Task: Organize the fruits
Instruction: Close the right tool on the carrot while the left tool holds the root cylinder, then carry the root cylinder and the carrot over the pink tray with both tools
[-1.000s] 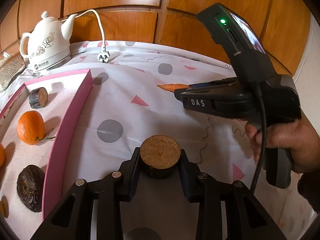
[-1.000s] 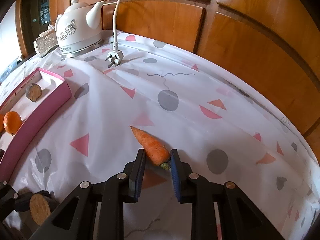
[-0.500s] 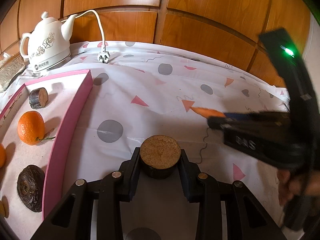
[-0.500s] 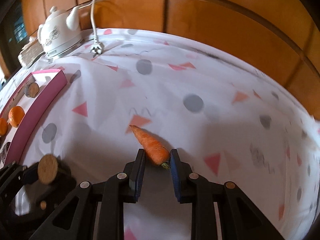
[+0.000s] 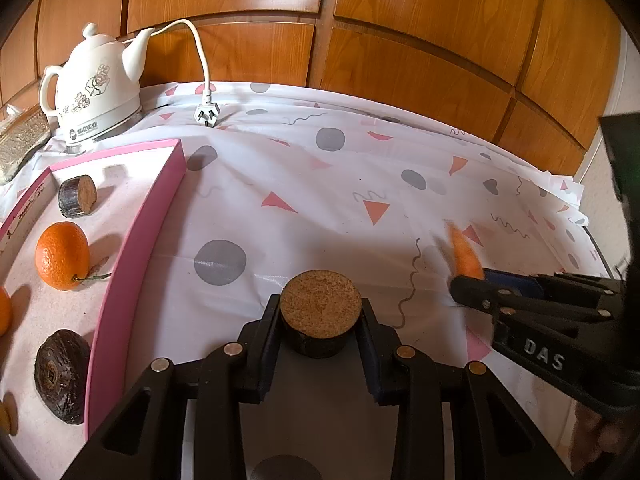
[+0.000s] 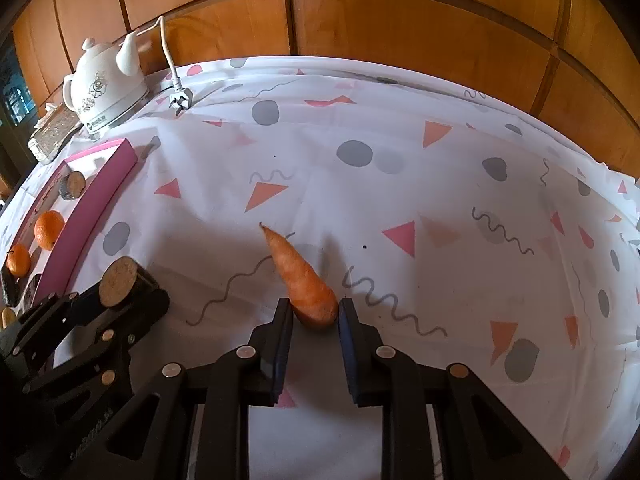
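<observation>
My left gripper (image 5: 320,320) is shut on a dark cylinder with a cork-brown cut face (image 5: 320,310), held over the patterned cloth; it also shows in the right wrist view (image 6: 120,280). My right gripper (image 6: 314,312) is shut on the thick end of an orange carrot (image 6: 300,276), tip pointing away; the carrot shows in the left wrist view (image 5: 464,254). A pink-walled tray (image 5: 136,232) at the left holds an orange (image 5: 62,256), another cut cylinder (image 5: 78,196) and a dark wrinkled fruit (image 5: 62,376).
A white kettle (image 5: 96,92) stands at the back left with its cord and plug (image 5: 207,113) on the cloth. A patterned box (image 5: 20,144) sits beside it. Wooden panels close the back. The table's right edge (image 5: 580,208) is near.
My right gripper has swung with the carrot from the middle of the table to the right and nearer. My left gripper has stayed still with the cylinder.
</observation>
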The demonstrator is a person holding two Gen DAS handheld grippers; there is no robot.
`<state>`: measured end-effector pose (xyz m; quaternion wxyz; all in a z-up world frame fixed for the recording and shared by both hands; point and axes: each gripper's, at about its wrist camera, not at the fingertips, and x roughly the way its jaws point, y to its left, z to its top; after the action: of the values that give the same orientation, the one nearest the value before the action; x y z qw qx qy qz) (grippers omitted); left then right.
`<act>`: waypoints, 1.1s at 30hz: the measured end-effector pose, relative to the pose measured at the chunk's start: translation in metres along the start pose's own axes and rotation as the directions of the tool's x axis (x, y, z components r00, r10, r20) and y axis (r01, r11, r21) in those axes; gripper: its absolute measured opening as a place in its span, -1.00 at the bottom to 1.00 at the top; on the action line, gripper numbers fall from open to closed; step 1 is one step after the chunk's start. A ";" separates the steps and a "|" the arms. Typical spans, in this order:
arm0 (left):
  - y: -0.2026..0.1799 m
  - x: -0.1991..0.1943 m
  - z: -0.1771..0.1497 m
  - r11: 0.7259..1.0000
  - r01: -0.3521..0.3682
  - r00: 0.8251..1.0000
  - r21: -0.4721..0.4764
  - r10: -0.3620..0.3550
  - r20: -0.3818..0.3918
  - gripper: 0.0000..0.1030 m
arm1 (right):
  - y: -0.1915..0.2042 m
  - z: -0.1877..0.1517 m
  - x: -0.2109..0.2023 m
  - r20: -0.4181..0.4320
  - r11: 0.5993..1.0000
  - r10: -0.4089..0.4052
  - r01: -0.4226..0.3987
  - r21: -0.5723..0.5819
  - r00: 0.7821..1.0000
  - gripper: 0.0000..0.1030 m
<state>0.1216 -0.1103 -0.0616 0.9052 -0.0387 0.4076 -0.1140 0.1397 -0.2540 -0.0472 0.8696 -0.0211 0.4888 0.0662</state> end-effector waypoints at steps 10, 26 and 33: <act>0.000 0.000 0.000 1.000 0.004 1.000 -0.003 -0.004 0.000 -0.31 | -0.003 0.002 0.006 0.047 0.999 0.022 -0.024 0.048 0.999 -0.55; -0.001 -0.002 0.007 0.999 -0.039 0.999 0.004 0.039 -0.009 -0.32 | -0.005 -0.001 0.006 0.108 0.995 0.078 -0.085 0.059 0.991 -0.28; 0.001 0.000 0.024 0.997 -0.075 0.997 -0.001 0.075 0.014 -0.32 | -0.004 -0.003 0.006 0.117 0.996 0.047 -0.055 0.068 0.992 -0.28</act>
<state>0.1394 -0.1096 -0.0460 0.9117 -0.0247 0.4024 -0.0797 0.1409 -0.2577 -0.0545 0.8947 0.0265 0.4401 0.0720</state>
